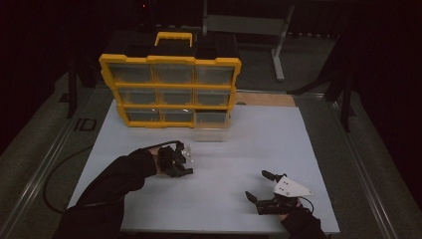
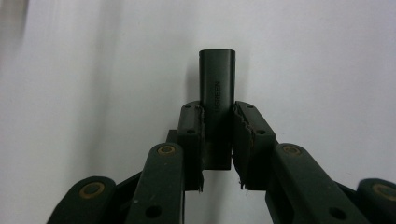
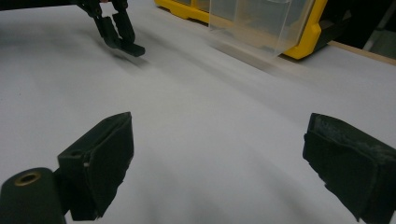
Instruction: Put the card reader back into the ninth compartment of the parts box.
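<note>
Nearest the camera, the right gripper (image 1: 259,187) rests on the near right of the white tabletop (image 1: 259,144), jaws wide apart, nothing between them. Farther left, the left gripper (image 2: 218,135) is clamped on a small black rectangular plastic adapter (image 2: 217,88), held just above the tabletop. Beyond it, a clear plastic drawer (image 1: 211,130) stands pulled out of the yellow drawer organiser (image 1: 169,89). Probable step: placing the adapter into that drawer. Keep the clamp firm; clear the drawer wall before release. Left forearm reaches forward, angled right.
</note>
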The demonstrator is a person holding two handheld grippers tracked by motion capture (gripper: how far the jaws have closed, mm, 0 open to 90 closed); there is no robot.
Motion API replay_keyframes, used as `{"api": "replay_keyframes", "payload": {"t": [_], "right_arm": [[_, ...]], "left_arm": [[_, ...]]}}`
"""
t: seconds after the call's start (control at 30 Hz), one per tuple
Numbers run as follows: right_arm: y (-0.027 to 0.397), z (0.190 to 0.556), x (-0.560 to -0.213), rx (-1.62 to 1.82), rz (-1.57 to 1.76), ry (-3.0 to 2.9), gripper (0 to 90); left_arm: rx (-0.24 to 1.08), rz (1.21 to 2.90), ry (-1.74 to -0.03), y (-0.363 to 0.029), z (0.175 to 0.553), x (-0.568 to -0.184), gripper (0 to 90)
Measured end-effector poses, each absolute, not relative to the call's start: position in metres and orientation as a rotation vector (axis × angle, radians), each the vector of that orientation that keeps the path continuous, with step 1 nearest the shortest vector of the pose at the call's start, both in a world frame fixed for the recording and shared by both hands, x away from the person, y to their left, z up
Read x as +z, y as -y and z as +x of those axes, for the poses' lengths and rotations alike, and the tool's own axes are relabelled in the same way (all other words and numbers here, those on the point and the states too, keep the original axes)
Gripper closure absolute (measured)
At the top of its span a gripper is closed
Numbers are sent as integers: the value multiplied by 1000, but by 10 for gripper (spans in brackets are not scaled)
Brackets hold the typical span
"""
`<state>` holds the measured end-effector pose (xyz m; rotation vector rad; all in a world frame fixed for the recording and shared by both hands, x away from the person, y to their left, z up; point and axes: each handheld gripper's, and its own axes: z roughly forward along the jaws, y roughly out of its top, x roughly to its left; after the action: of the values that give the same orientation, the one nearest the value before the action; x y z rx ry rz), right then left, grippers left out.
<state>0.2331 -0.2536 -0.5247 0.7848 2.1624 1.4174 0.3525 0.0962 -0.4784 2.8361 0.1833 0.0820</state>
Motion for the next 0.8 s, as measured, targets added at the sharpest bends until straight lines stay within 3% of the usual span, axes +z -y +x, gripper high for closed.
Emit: {"api": "replay_keyframes", "payload": {"t": [0.8], "right_arm": [[254,233,-524,1430,790,-2158,91]], "left_arm": [[62,2791,-118,-79,353,-439,746]]}}
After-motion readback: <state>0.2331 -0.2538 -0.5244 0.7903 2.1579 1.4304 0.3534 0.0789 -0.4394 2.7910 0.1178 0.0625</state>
